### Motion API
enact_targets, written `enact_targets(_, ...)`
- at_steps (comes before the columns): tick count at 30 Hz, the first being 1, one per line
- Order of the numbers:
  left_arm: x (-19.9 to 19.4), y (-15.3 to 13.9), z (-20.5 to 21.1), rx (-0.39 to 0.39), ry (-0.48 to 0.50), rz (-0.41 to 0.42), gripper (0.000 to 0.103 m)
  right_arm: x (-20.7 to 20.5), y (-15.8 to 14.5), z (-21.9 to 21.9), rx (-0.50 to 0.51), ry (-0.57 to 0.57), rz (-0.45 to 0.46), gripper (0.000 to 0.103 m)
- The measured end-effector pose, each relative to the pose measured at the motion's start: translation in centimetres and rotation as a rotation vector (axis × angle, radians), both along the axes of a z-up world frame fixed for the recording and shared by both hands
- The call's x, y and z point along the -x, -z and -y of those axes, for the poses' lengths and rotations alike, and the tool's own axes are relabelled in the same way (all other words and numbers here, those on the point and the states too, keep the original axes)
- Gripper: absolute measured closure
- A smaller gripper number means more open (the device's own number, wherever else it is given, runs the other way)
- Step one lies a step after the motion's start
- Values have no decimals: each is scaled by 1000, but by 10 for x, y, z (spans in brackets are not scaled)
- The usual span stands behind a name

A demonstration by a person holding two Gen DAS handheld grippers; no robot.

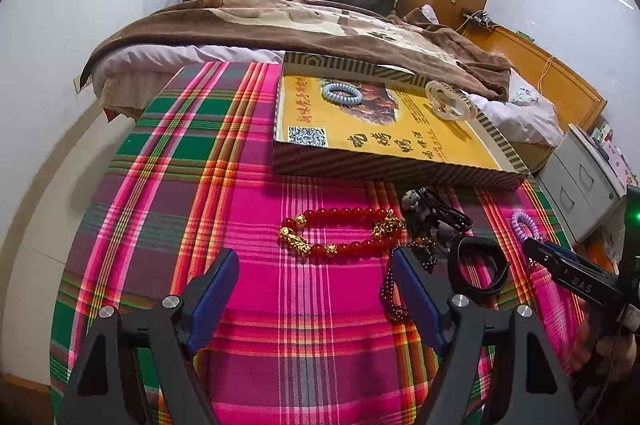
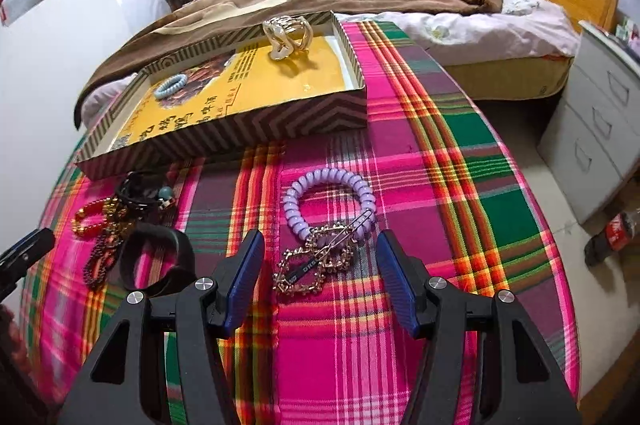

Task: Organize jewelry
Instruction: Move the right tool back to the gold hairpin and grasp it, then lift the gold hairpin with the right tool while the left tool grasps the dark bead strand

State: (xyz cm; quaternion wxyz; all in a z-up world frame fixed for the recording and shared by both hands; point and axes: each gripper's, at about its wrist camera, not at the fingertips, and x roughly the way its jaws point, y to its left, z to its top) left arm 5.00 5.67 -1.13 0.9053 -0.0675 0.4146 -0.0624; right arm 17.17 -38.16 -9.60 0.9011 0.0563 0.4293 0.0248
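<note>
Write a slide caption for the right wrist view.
Open right gripper above a gold hair clip and purple coil bracelet.

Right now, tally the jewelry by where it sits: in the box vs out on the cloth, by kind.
In the box: 2
- blue coil band: 1
- cream hair claw: 1
On the plaid cloth: at least 5
- purple coil band: 1
- gold hair clip: 1
- red bead bracelet: 1
- dark bead strand: 1
- black band: 1
Dark tangle by the box: uncountable.
Total: 7 clear.
</note>
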Motion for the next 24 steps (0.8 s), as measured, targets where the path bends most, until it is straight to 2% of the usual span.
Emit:
enact_targets(1,0,1,0,1,0,-2,25,1,0,-1,6,6,4,49)
enact_targets(3,0,2,1,0,1,-6,25,1,0,-1,21,21,3,64)
enact_targets(13,-1,3,6,-3,15,-16,25,15,-5,13,-4,36,43,65)
enact_targets(24,-1,14,39,-17,146,-70,25,27,-17,21,-60,7,102,65)
